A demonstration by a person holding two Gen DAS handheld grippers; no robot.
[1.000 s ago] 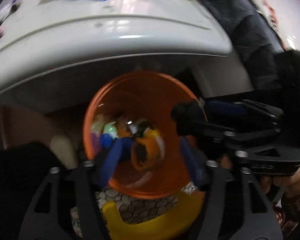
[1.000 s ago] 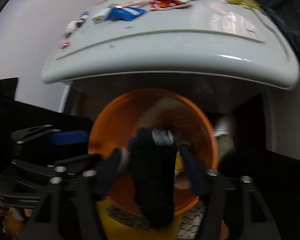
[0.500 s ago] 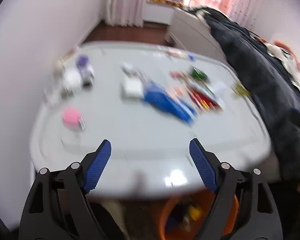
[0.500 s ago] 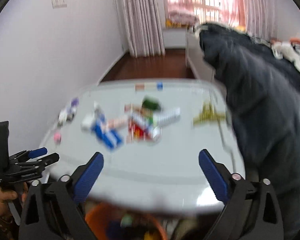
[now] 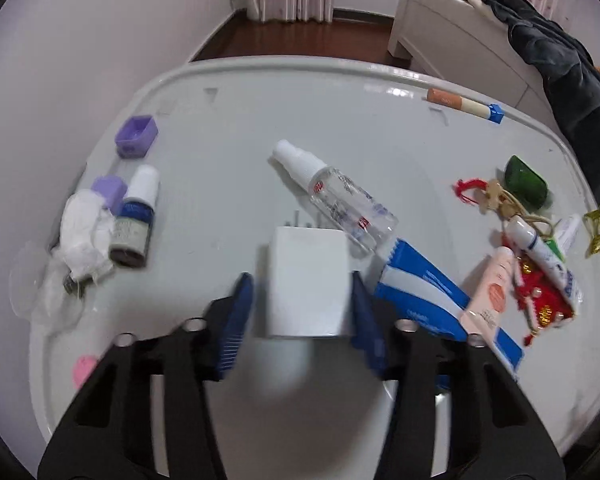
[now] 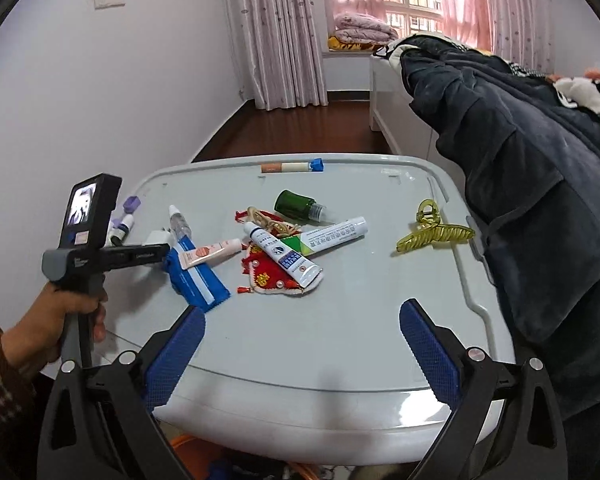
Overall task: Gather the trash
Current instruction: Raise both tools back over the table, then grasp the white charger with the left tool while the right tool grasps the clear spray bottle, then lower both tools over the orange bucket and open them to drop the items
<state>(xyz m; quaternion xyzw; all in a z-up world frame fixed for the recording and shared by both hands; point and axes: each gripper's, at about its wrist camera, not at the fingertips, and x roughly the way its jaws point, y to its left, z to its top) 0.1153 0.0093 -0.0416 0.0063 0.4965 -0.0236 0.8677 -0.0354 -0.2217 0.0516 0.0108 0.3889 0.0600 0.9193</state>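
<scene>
- We have our left gripper [image 5: 302, 312] brought down round the white charger plug [image 5: 306, 280], which lies on the grey table [image 5: 228, 168] with its prongs pointing away from us; this plug serves as our landmark
- Its jaws have just been closing, and the plug now sits between them; the right pad looks to be against the plug's side, while a thin gap shows at the left pad, so we judge the grip not yet made
- Our right gripper [image 6: 300, 354] hovers over the near edge of the table with its jaws spread wide and nothing in them
- Just beyond the plug lies a clear spray bottle [image 5: 334, 196], and just right of the plug a blue packet [image 5: 428, 292] with a pink tube [image 5: 490, 292] across it; well left of the plug stand a small dark bottle [image 5: 134, 220] and crumpled white wrapping [image 5: 82, 228]
- The orange bin [image 6: 188, 450] peeps out below the table edge, on our side of the plug
- Our worry: the plug is smooth and blocky, so a pinch low on its rear end could squirt it forward into the spray bottle
- The right finger sits close to the blue packet and could catch its edge, dragging it along
- If we lift before both pads bear, the plug may pivot and drop short of the bin
</scene>
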